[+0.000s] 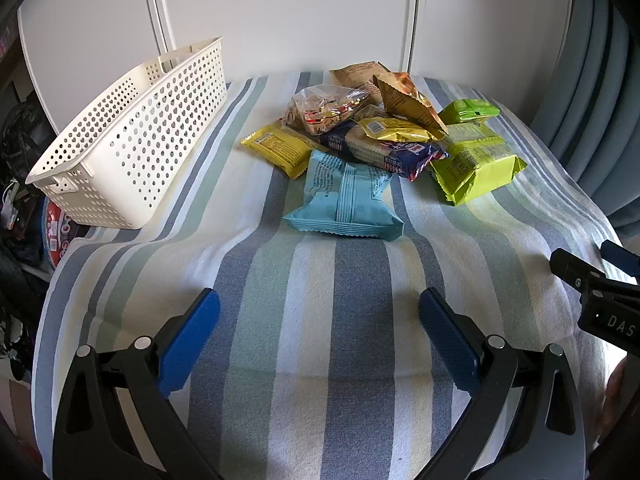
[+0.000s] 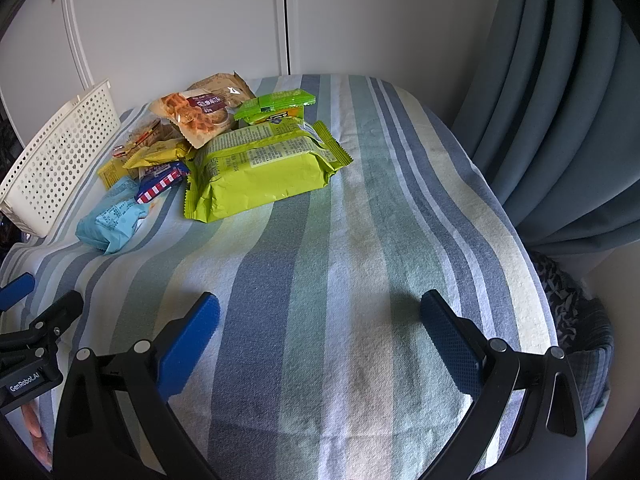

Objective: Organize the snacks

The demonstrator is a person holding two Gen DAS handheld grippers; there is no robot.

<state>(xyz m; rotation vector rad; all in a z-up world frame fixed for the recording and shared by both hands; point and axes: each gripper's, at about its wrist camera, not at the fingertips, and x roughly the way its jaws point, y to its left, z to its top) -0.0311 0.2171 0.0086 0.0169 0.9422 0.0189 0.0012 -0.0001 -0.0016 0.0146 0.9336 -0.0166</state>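
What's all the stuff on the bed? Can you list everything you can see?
basket: one, cream, holes all over, left of the snacks
light blue packet: one, nearest the front of the pile
big lime packet: one, right side of the pile
small lime packet: one, behind the big one
yellow packets: at least two, mid pile
clear bag: one, on top
striped cloth: one, blue, green and white, under everything
curtain: one, grey-blue, right
left tongs: open, empty
right tongs: open, empty
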